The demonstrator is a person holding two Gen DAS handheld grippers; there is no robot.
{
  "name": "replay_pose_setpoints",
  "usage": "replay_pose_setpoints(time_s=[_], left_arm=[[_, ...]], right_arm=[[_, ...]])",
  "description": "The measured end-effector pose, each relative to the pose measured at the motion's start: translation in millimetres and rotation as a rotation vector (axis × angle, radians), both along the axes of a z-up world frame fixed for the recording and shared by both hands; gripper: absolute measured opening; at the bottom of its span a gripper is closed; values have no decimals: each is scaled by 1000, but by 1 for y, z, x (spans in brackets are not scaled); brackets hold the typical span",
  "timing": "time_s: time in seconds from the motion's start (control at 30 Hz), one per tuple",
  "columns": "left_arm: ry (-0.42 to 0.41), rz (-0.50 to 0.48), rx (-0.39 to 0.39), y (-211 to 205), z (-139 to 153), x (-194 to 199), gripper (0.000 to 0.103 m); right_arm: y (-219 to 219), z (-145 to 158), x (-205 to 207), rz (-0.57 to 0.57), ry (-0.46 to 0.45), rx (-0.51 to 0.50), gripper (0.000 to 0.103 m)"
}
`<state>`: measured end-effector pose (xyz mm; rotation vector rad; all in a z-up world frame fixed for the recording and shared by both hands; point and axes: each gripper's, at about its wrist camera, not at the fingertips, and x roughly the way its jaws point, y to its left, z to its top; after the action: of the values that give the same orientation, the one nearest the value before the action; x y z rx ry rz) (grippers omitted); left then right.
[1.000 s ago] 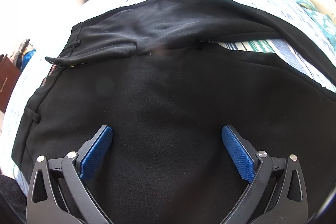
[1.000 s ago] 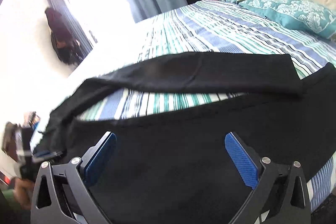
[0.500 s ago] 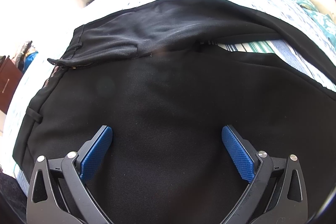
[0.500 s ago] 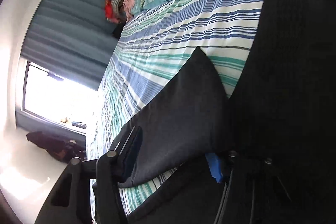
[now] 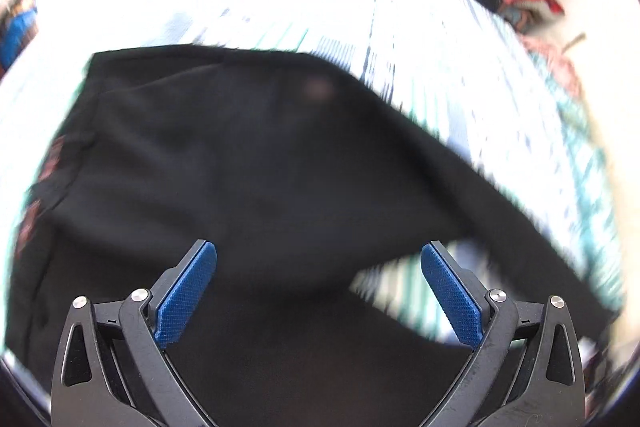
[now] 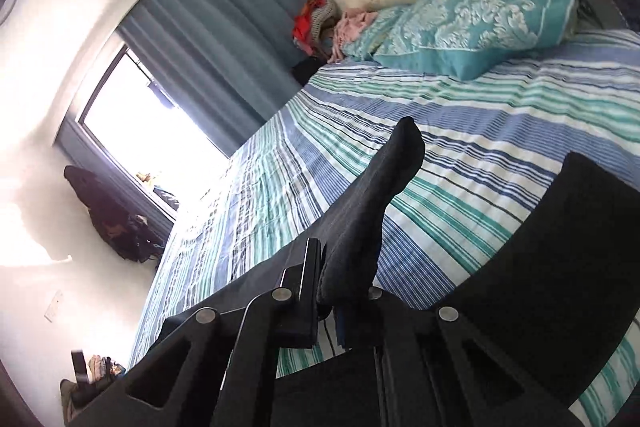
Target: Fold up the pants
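My right claw point(image 6: 340, 291) has just closed, pinching one leg of the black pants point(image 5: 248, 163) above the striped bed point(image 6: 500, 115), my left claw point(image 5: 318, 291) stays wide and empty, so folding is only starting.

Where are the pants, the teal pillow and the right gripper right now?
pants point(image 5: 248, 163): left wrist view, broad seat area.
teal pillow point(image 6: 480, 23): right wrist view, patterned face.
right gripper point(image 6: 344, 291): right wrist view, between fingertips, clamped on a pant fold.

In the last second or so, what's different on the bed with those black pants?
The right gripper has just been closing and now pinches a fold of the black pants, raising it off the striped bed. The left gripper stays open, holding nothing, its view swung over the pants.
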<state>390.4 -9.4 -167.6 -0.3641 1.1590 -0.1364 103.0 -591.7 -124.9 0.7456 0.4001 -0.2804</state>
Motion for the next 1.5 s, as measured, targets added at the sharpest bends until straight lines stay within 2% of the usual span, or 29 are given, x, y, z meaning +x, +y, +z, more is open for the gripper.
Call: replay_pose_setpoints(time_s=[0.1, 0.2, 0.3, 0.4, 0.43, 0.47, 0.5, 0.53, 0.63, 0.77, 0.83, 0.93, 1.0, 1.1, 1.2, 1.27, 1.37, 1.5], left_arm=[[72, 71, -88, -1, -14, 64, 102], [145, 160, -139, 2, -37, 101, 102], [183, 220, -145, 2, -56, 116, 102], [150, 245, -125, 1, -59, 120, 101], [132, 247, -126, 1, -56, 117, 97], [108, 250, -130, 3, -52, 115, 54], [119, 238, -153, 4, -51, 113, 7], [139, 232, -192, 9, -51, 108, 5], [81, 200, -242, 19, -25, 79, 4], [-60, 71, -208, 29, 36, -2, 5], [-94, 27, -174, 36, 49, -48, 6], [-43, 4, -118, 39, 28, -115, 6], [16, -5, -76, 38, -1, -153, 6], [98, 8, -92, 42, -31, -185, 6], [97, -6, -71, 37, -35, -200, 6], [80, -27, -48, 31, -30, -201, 7], [72, -40, -28, 24, -27, -199, 7], [57, -57, -12, 11, -25, -198, 9]], right_arm=[[2, 10, -5, 38, -36, -19, 6], [-1, 12, -14, 66, -80, 7, 6], [-8, 11, -26, 78, -138, 59, 6], [-19, 14, -37, 87, -225, 119, 6], [-22, 16, -40, 89, -253, 131, 6], [-26, 17, -44, 88, -277, 142, 6], [-29, 17, -46, 85, -294, 155, 6], [-33, 15, -47, 77, -298, 164, 6], [-44, 9, -44, 22, -225, 149, 6], [-53, 14, -43, -9, -160, 126, 6], [-57, 27, -49, 5, -128, 79, 6], [-72, 32, -56, 22, 30, 22, 6], [-82, 19, -60, 39, 177, 5, 6], [-94, -17, -67, 48, 387, 14, 6], [-100, -48, -75, 30, 538, 29, 7], [-104, -56, -78, 25, 577, 28, 7], [-102, -57, -76, 44, 630, -38, 7], [-91, -42, -68, 50, 664, -208, 6]])
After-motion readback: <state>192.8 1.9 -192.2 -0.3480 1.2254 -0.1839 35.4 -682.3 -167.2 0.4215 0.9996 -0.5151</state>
